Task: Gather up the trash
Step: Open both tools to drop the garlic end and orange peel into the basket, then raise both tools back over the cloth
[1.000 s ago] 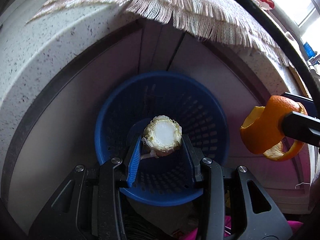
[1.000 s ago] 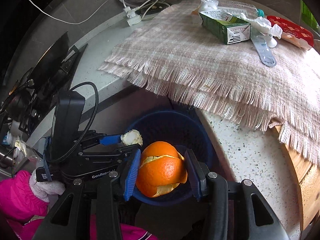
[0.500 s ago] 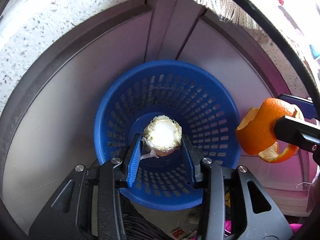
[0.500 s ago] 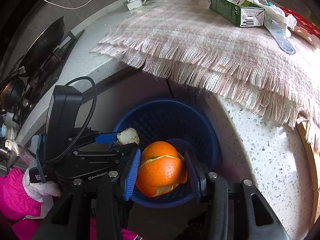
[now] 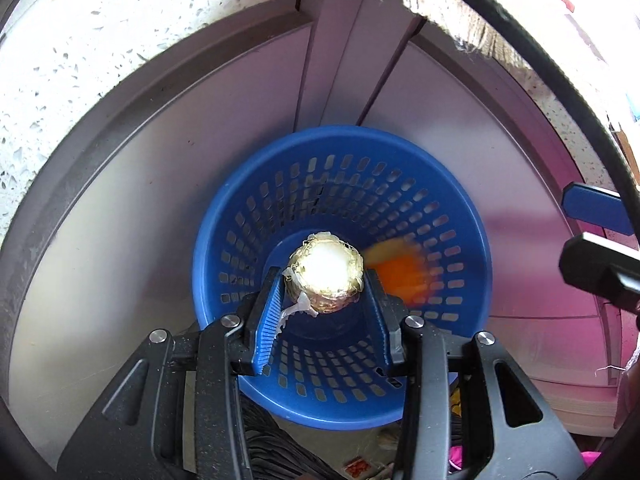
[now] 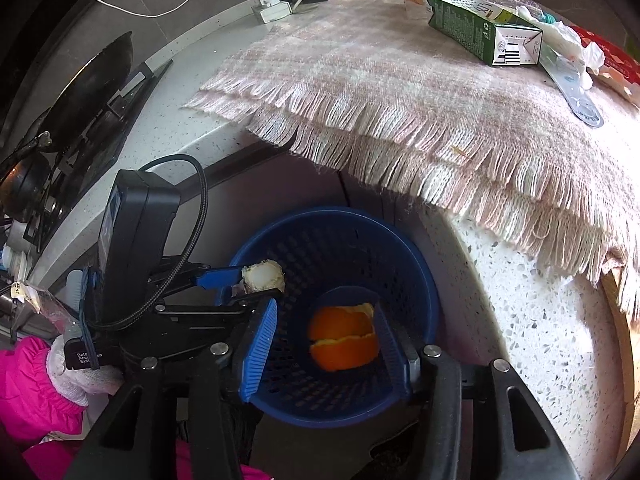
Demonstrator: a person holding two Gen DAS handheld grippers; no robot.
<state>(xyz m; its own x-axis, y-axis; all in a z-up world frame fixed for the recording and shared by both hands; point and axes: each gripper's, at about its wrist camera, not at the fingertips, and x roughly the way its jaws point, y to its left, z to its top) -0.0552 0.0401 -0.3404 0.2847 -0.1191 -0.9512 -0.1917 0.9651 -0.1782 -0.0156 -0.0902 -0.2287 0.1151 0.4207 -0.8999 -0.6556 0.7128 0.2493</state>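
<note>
Task's partway: peel (image 6: 344, 338) is dropping into the bin (image 6: 420, 280), free of the right gripper (image 6: 326, 354), whose jaws are opening w/ nothing pressed btwn them. Left gripper (image 5: 326, 308) is opening too, pads still touching the cob (image 5: 326, 276) over the bin. Carton (image 6: 480, 32) & wrappers are waiting on the cloth (image 6: 380, 80). A sec ago the peel was sitting clamped in the right jaws; now it's falling.
</note>
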